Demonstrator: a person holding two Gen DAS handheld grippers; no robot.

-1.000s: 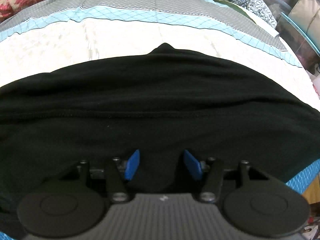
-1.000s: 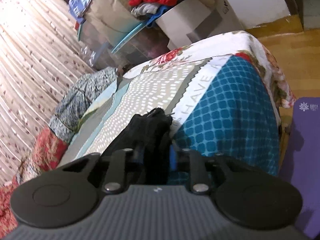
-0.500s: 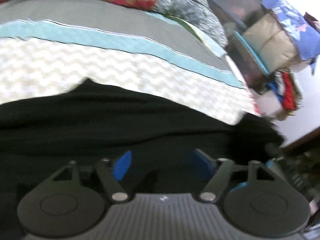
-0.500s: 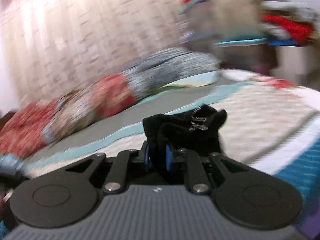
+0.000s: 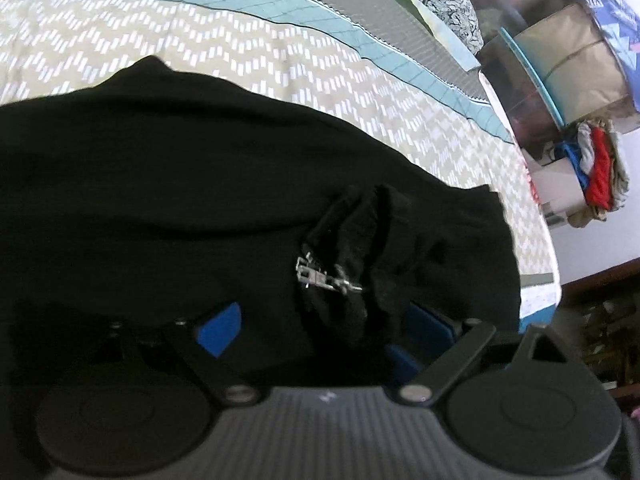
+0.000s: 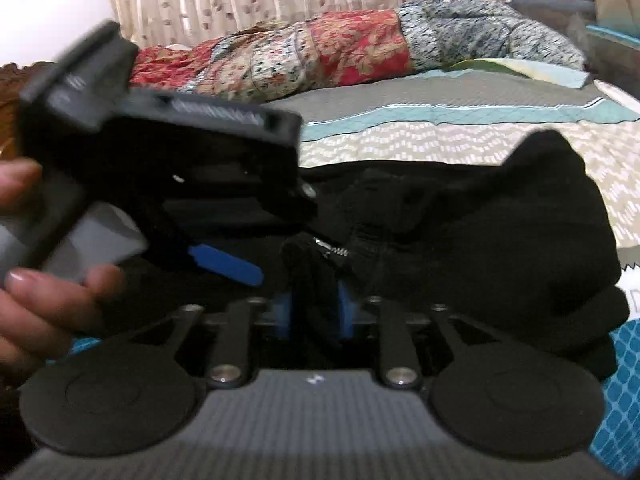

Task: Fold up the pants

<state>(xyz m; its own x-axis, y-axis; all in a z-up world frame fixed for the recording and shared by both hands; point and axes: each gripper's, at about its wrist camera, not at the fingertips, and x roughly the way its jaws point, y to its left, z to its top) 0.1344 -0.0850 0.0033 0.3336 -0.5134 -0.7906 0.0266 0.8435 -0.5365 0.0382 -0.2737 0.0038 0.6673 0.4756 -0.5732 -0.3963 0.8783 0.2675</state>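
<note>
Black pants [image 5: 180, 184] lie on the bed, filling the lower half of the left wrist view. My left gripper [image 5: 320, 324] is open, its blue pads wide apart over the cloth. A bunched end of the pants with a metal zipper pull [image 5: 320, 278] hangs between them. My right gripper [image 6: 312, 312] is shut on that bunched black cloth [image 6: 460, 236], which is carried over the rest of the pants. The left gripper [image 6: 224, 260] shows in the right wrist view, held by a hand, close on the left.
The patterned bedspread [image 5: 280, 52] runs behind the pants. A rolled floral quilt [image 6: 340, 52] lies at the far edge by a curtain. Boxes and piled clothes [image 5: 596, 168] stand off the bed's right side.
My right gripper has swung the pant end it holds over toward the left gripper. My left gripper has opened wider and turned right. The zipper end now hangs between its pads.
</note>
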